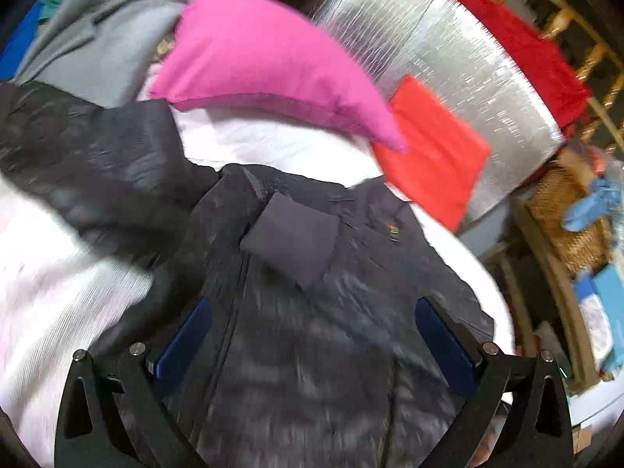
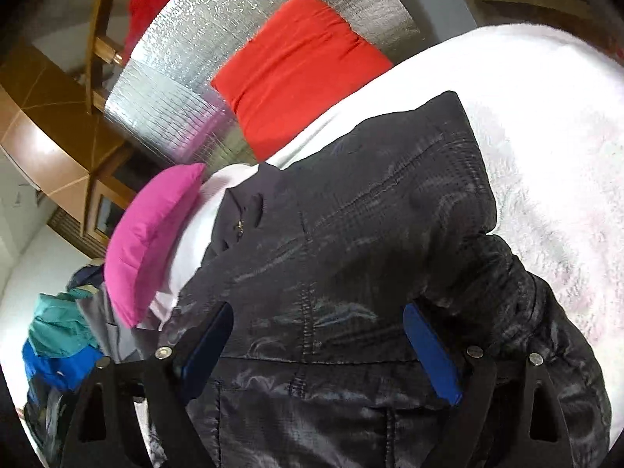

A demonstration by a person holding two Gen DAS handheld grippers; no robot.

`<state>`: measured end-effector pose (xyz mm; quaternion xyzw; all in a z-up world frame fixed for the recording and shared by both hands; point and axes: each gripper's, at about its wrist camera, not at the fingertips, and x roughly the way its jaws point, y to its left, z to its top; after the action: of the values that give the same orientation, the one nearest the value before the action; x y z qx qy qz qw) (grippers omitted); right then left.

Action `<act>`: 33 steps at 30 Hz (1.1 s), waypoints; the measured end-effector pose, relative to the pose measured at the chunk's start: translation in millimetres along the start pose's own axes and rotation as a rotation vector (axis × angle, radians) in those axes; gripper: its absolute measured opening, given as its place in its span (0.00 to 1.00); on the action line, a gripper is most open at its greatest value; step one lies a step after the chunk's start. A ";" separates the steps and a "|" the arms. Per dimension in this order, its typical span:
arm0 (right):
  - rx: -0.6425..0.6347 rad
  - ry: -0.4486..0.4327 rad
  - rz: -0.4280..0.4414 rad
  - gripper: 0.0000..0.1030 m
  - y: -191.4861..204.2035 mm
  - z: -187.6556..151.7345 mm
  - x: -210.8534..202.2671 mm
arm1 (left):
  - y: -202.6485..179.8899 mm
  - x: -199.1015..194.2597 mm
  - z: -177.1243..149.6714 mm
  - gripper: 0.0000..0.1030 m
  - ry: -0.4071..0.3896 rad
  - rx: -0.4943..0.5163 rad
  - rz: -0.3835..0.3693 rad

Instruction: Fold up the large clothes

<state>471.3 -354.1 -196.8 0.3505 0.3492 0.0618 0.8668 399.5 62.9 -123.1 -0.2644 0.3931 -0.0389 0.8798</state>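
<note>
A black quilted jacket (image 1: 312, 351) lies front up on a white bed cover (image 1: 50, 273), its collar (image 1: 292, 238) turned out and one sleeve (image 1: 78, 148) stretched to the left. My left gripper (image 1: 312, 323) hovers over the jacket's chest, open, nothing between its blue pads (image 1: 183, 335); this view is blurred. In the right wrist view the same jacket (image 2: 370, 234) fills the middle. My right gripper (image 2: 319, 343) is open just above the fabric, and its blue pads (image 2: 429, 351) grip nothing.
A pink pillow (image 1: 273, 66) (image 2: 152, 241) and a red pillow (image 1: 433, 148) (image 2: 300, 66) lie beyond the collar, against a silver foil mat (image 1: 448, 46). Other clothes are piled at the side (image 1: 97, 27) (image 2: 58, 335). A wooden railing (image 1: 565, 19) and a wicker basket (image 1: 565, 214) stand off the bed.
</note>
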 end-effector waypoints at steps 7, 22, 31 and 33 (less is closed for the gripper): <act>-0.021 0.001 0.044 0.88 -4.9 -1.5 -4.3 | 9.3 89.9 23.2 0.10 0.189 -0.098 0.138; 0.044 -0.067 -0.005 0.88 -30.8 36.2 -92.2 | 23.9 31.5 -23.9 0.08 0.028 -0.005 0.184; 0.094 0.081 -0.067 0.89 -61.2 78.1 -20.8 | 38.9 30.5 -47.3 0.08 0.030 0.042 0.202; 0.050 0.142 -0.072 0.28 -54.8 83.6 -0.2 | 36.7 32.7 -48.5 0.08 0.019 0.065 0.207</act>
<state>517.8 -442.2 -189.7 0.3540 0.4237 0.0464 0.8324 382.3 64.2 -190.0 -0.1931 0.4252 0.0369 0.8835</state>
